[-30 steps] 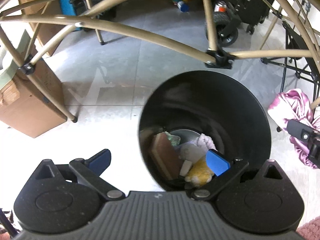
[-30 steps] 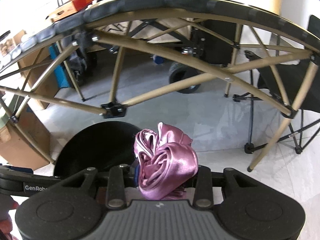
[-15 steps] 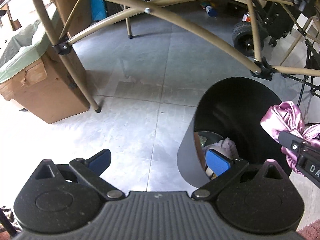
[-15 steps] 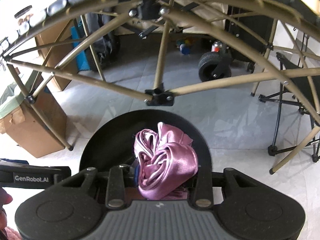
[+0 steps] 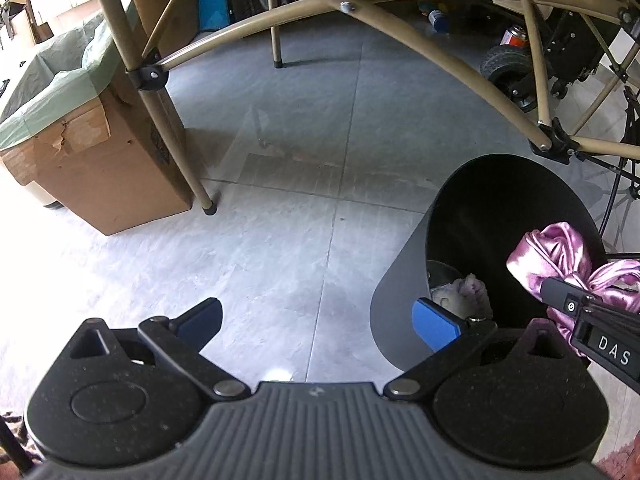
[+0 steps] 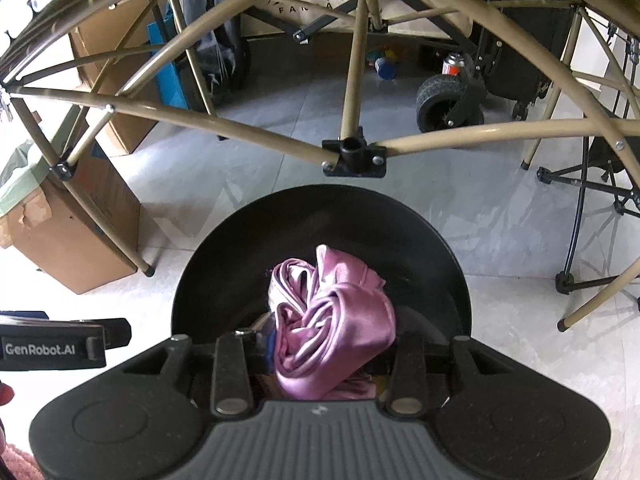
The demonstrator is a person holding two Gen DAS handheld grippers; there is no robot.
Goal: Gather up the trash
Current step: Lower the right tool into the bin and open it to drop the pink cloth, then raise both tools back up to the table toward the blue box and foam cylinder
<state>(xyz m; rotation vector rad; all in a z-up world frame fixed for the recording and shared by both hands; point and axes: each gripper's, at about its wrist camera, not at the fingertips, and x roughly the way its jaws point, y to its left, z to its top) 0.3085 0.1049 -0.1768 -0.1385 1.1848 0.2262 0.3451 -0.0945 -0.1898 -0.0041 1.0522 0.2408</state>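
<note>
**Pink cloth being let go over the black bin**

The right gripper [image 6: 332, 344] is being held above the mouth of the black bin [image 6: 224, 256], and its jaws are being opened at this moment. The crumpled pink satin cloth [image 6: 332, 320] is still being carried between them, bunched up and bulging forward past the fingers; whether the pads are still pressing on it cannot be told, since the cloth is covering them. The dark inside of the bin is being seen directly beyond and below the bundle, so the drop appears to be well lined up.

For the release to be done well, the jaws are best opened fully while the gripper is kept over the middle of the opening, well inside the rim. The slippery fabric may cling to a pad or unroll as it falls, so the gripper is probably better not drawn aside until the cloth is seen to be clear.

The left gripper [image 5: 316, 316] is being held just beside the bin with its blue pads [image 5: 434, 322] wide apart and nothing between them; bare grey floor [image 5: 280, 184] is being seen through the gap.

Inside the bin, pale soft scraps [image 5: 464, 294] are lying at the bottom. Farther off to the left, a cardboard box [image 5: 100, 184] lined with a green bag [image 5: 52, 80] is standing by a tan frame leg [image 5: 176, 148].
</note>
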